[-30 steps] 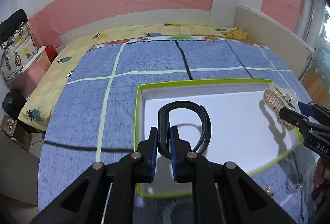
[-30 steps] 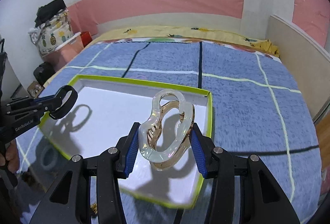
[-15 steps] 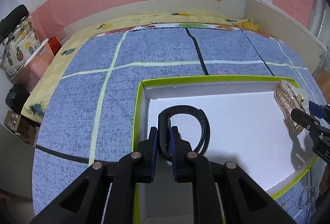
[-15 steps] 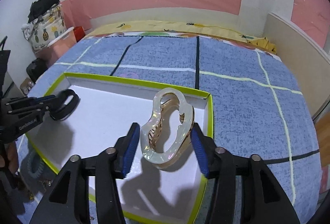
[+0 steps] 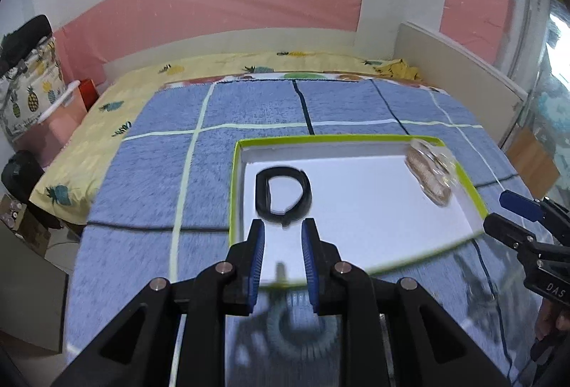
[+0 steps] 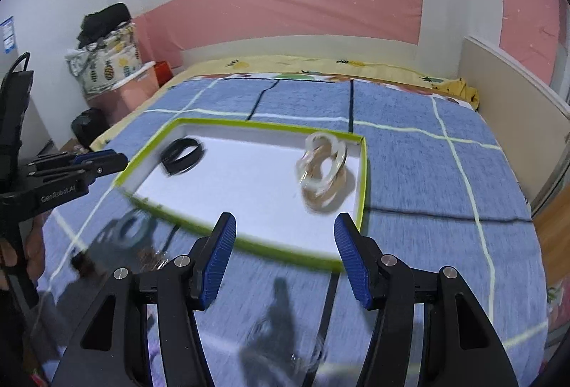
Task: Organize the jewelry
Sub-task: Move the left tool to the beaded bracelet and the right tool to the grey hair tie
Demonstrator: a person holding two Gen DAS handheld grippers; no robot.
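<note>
A shallow white tray with a lime-green rim (image 5: 473,194) sits on a blue checked blanket (image 5: 149,173) spread over a bed. Inside it, near the left end, lies a black band (image 5: 283,196) curled into a loop. Near the right end rests a clear and gold hair claw (image 6: 322,169), tipped up on its edge.

The left gripper (image 5: 283,237) hovers just short of the black band, its blue-padded jaws parting, with nothing between them and nothing touched. The right gripper (image 6: 285,246) hangs over the tray's near rim, jaws spread wide and empty, the hair claw lying free beyond them.

On the blanket in front of the tray sits a blurred grey ring (image 5: 301,330), possibly a coiled hair tie.
</note>
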